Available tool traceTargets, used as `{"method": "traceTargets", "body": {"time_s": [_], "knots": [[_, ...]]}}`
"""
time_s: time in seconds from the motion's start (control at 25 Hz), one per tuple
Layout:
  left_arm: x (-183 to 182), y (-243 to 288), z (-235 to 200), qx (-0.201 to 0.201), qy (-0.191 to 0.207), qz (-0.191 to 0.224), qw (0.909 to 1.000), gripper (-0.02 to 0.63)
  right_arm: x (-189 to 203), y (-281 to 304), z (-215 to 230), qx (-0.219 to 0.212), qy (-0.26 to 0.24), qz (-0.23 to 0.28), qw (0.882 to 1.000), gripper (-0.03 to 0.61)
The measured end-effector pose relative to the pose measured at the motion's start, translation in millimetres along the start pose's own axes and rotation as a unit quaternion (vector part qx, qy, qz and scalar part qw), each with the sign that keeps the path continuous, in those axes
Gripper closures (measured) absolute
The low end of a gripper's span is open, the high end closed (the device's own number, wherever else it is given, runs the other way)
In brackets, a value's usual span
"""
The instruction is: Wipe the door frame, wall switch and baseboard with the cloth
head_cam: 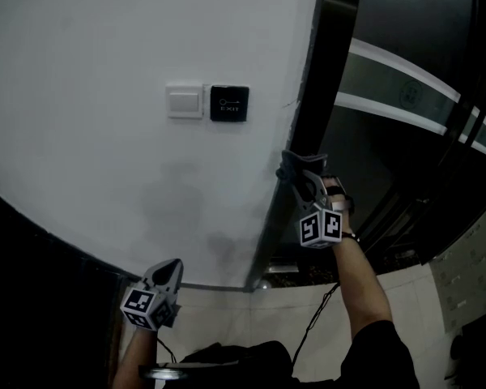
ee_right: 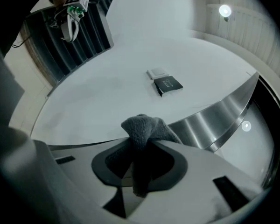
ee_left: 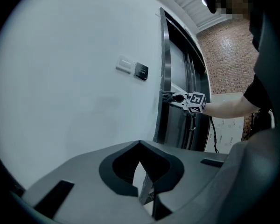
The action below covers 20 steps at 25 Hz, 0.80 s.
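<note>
- Pinching the cloth in a bunch, the right gripper holds it at the dark door frame, right of the wall switch, probably for wiping.
- Left gripper, jaws pressed together and empty, hangs low near the wall.

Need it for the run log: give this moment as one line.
right gripper: shut on cloth, at door frame | left gripper: shut, empty, low by wall | switch: clear of both

White wall, white switch, black button. The cloth is grey — the frame shiny silver. Marker cubes carry black-and-white squares — the brick runs reddish-brown with pale joints.
</note>
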State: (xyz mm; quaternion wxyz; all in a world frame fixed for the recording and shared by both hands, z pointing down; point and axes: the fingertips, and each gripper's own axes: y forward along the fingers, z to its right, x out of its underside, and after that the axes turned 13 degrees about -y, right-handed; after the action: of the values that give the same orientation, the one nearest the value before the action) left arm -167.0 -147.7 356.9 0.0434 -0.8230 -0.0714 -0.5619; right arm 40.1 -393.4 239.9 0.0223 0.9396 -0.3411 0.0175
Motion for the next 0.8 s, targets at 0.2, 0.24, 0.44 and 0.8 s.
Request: {"method": "traceTargets", "body": {"time_s": [0.2, 0.24, 0.44, 0.8], "knots": [[4.4, 5.0, -2.6, -0.001, -0.001, -0.006, 1.0000, 0.612, 2.1, 2.9, -15.0, -0.010, 0.006, 0.001, 1.000, 0.495], [5.6, 5.9, -2.0, -0.001, -0.001, -0.007, 1.0000, 0.612, 2.3, 3.2, -19.3, -0.014, 0.009, 0.001, 1.000, 0.495], [11.6, 7.0, 4.2, 0.003, -0.002, -0.018, 0.9998, 0.612, 3.5, 1.7, -41.7, -0.033, 0.016, 0.001, 0.999, 0.495], [18.9, 9.1, 1.3, 0.001, -0.006, -0.027, 0.9996, 0.612, 6.4, 2.0, -78.8, -0.065, 0.026, 0.000, 0.998, 0.495]]}}
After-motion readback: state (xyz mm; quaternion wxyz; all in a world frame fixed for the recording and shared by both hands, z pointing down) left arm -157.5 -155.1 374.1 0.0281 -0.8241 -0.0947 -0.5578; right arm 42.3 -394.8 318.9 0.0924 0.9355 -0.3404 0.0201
